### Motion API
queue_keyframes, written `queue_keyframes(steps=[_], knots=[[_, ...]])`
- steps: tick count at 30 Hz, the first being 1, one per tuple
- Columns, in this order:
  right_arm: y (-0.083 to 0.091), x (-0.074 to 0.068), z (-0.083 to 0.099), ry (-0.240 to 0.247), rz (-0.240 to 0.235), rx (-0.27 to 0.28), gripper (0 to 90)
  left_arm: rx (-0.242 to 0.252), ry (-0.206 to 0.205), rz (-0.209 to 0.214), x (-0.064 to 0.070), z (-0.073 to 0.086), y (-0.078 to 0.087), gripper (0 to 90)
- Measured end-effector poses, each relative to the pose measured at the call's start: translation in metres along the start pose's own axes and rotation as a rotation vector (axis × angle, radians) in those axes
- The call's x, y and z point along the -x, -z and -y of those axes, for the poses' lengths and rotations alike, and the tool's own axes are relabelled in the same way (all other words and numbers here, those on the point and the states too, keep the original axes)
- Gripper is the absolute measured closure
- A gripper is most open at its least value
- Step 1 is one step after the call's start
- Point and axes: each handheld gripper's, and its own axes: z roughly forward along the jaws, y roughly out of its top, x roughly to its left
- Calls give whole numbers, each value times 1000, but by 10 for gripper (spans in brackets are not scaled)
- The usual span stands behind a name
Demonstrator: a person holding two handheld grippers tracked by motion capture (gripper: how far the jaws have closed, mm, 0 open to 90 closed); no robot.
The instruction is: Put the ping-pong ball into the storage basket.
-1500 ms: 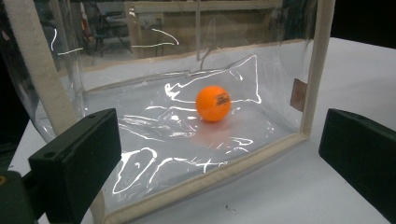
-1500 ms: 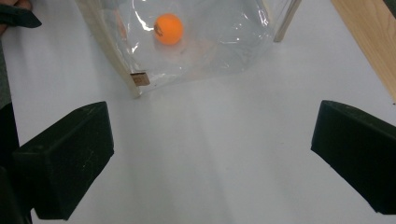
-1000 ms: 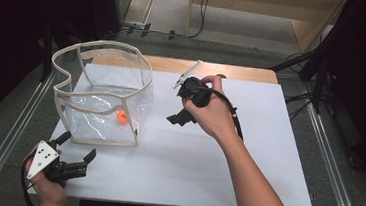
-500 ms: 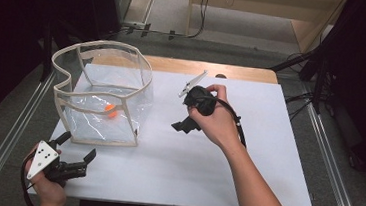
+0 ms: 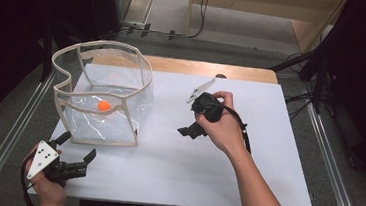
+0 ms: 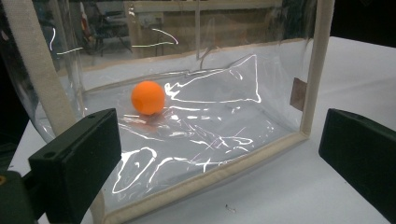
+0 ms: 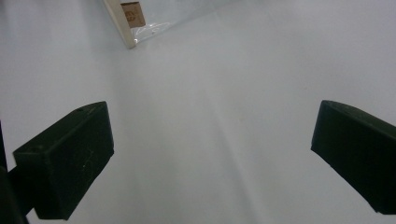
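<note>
One orange ball (image 6: 147,97) sits inside the clear bag (image 5: 124,63); the left gripper (image 5: 77,150) and right gripper (image 5: 188,131) both have fingers apart over the white tabletop (image 5: 175,172).

— How does the left gripper (image 5: 77,158) sit?
— Low at the near left, held in the left hand (image 5: 46,181), jaws spread wide.
— And the right gripper (image 5: 188,131)?
— Mid-table, tipped downward in the right hand (image 5: 224,129) (forearm stretched out), jaws wide apart, nothing between them.
</note>
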Motion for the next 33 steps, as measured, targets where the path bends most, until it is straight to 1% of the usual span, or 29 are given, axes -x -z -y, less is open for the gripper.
queue_keyframes(steps=[3, 7, 16, 33], knots=[[0, 1, 6, -4, 2, 13, 0, 0, -1, 0, 0, 0, 0, 0], [0, 1, 15, -8, -4, 17, 0, 0, -1, 0, 0, 0, 0, 0], [2, 2, 34, -38, 5, 36, 0, -1, -2, 0, 0, 0, 0, 0], [5, 2, 65, -68, 17, 68, 0, -2, -3, -1, 1, 0, 0, 0]])
